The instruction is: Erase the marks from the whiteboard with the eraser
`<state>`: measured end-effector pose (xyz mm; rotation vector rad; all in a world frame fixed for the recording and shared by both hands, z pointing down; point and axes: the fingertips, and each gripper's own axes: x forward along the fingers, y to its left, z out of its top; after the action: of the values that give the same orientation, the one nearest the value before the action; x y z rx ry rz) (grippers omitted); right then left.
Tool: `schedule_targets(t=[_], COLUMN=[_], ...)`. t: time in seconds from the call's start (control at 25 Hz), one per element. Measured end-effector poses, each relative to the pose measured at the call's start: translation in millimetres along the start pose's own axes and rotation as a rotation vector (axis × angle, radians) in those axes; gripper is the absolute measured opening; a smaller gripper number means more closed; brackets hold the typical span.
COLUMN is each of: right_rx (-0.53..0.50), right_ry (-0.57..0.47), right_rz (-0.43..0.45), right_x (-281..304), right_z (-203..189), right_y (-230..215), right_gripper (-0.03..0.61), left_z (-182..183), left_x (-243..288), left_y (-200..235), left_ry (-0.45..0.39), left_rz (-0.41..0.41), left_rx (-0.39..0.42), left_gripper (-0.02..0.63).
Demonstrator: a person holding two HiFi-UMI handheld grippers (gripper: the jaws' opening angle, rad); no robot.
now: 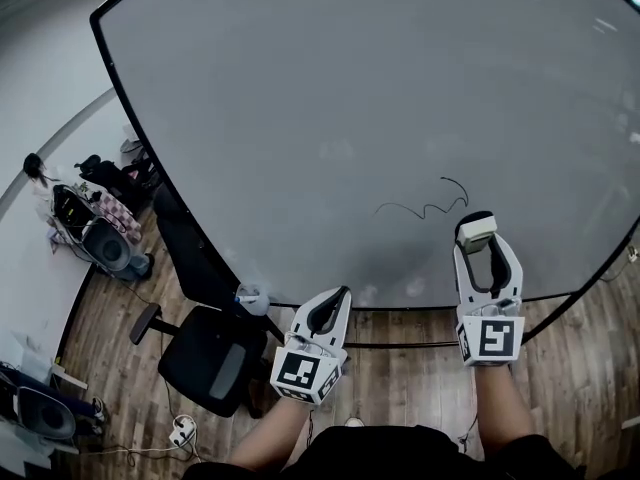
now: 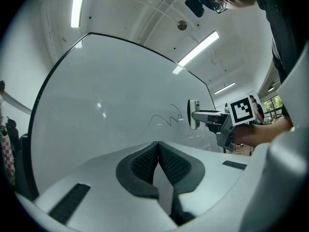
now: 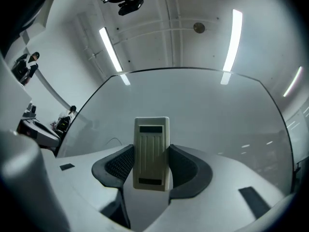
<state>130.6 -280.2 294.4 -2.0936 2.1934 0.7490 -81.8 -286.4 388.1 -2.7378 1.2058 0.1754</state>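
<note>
Ahead of me the whiteboard [image 1: 350, 118] fills most of the head view. It stands over a wooden floor [image 1: 400, 363], with an office chair [image 1: 205, 353] parked by its lower left edge

1. Left gripper [image 1: 335, 300]: it hangs low, near the board's bottom edge and well apart from the work area. Its jaws are pressed together with nothing between them. I judge it has no part in this step, so I keep it out of the wipe path.

2. Right gripper [image 1: 480, 238]: it is raised toward the lower right of the board. Its jaws are clamped on the two sides of the eraser [image 3: 151, 151], which stands upright between them and projects past the tips.

3. Marks [image 1: 425, 206]: a single thin black squiggle lies on the board's lower right. The eraser sits just beside the squiggle's right end, slightly below it. No view confirms whether the pad touches the surface.

Procedure, as I judge it:
- Bring the eraser face flat against the board before moving sideways; a tilted pad wipes with one edge only.
- Start at the right end and sweep left along the whole line.
- Keep the pressure steady and moderate, since a hard push could make the eraser slip in the jaws.
- Overlap the passes until no trace shows
</note>
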Motion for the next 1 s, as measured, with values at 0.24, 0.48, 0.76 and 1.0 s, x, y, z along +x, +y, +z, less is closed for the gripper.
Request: schedule_targets(t=[0.24, 0.48, 0.76, 1.0], right_rx=[-0.068, -0.125, -0.168, -0.196], right_ry=[0.045, 0.053, 0.099, 0.141], right_rz=[-0.066, -0.103, -0.109, -0.103], right_x=[20.0, 38.4, 57.4, 63.5], right_z=[14.5, 31.0, 35.4, 33.7], right_y=[-19.8, -37.4, -48.1, -45.6], right_gripper=[0.245, 0.245, 0.244, 0.245], left_z=[6.2, 19.0, 32.4, 47.6], left_x=[7.1, 15.2, 24.8, 23.4], left_y=[4.6, 16.0, 20.2, 32.1], left_ry=[-0.013, -0.036, -0.066, -0.094], left_rz=[-0.029, 0.007, 0.027, 0.065], left_rx=[0.031, 0.069, 0.063, 0.083], left_gripper=[0.018, 0.018, 0.02, 0.02])
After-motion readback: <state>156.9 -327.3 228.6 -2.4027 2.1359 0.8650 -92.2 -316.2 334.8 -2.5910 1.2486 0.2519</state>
